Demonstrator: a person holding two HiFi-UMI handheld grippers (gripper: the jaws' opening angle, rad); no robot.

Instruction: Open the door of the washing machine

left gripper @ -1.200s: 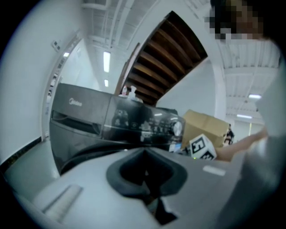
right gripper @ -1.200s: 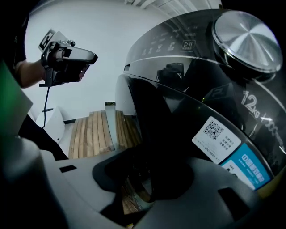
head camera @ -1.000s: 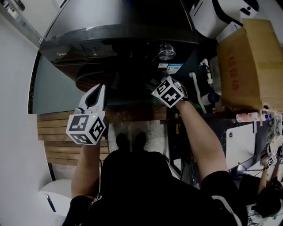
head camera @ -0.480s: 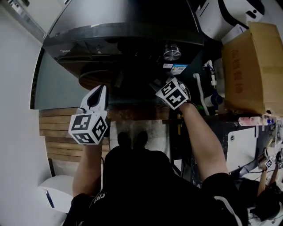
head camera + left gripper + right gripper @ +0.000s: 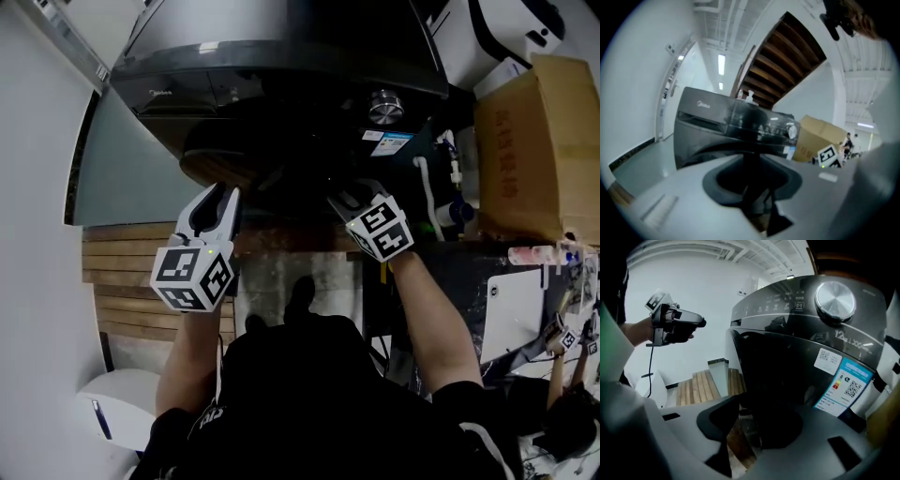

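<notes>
Since a second ago the right gripper has dropped lower in the head view, farther below the dial. The left gripper, pinched together then, has just been opening. Its white jaws now stand a narrow way apart with nothing between them, aimed almost level at the dark grey front-loading washing machine.

That machine fills the upper middle of the head view, its round, glossy dark door facing the person. What lies in the drum behind the dark glass cannot be made out. The right gripper is at the door's right side, tilted downward, its jaws a moderate width apart. In the right gripper view the door's curved edge runs down into the gap, and no pad is seen pressing on it.

On the sloped control panel sits a round brushed-silver dial, with a blue-and-white paper label just below it. To the right of the machine stands a brown cardboard box, its contents hidden. Brown wooden slats cover the floor beside the left gripper.

Both bare forearms reach forward from black sleeves. Each gripper carries a white cube printed with black square markers.
</notes>
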